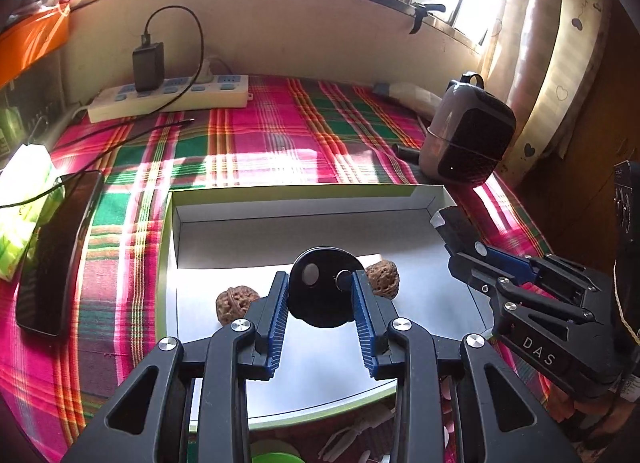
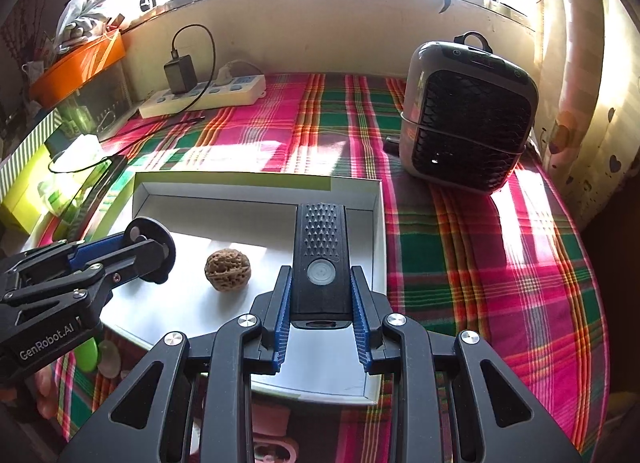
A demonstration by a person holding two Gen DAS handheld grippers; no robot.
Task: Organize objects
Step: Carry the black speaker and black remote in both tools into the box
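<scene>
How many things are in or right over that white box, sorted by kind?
Walnuts: 2, lying in the white box: left walnut, right walnut
Black round disc: 1, held in the left gripper
Black rectangular gadget with a round button: 1, held in the right gripper
Total: 4

The plaid cloth [image 2: 460, 247] is woven fabric, matt. The shallow box [image 2: 256, 187] looks like smooth white card with a slight sheen. The two walnuts [image 1: 236, 303] are rough and wrinkled. The black disc [image 1: 320, 287] is matt plastic. At centre, the black bar [image 2: 321, 259] has a studded plastic top. The phone [image 1: 56, 251] at left is glossy.
</scene>
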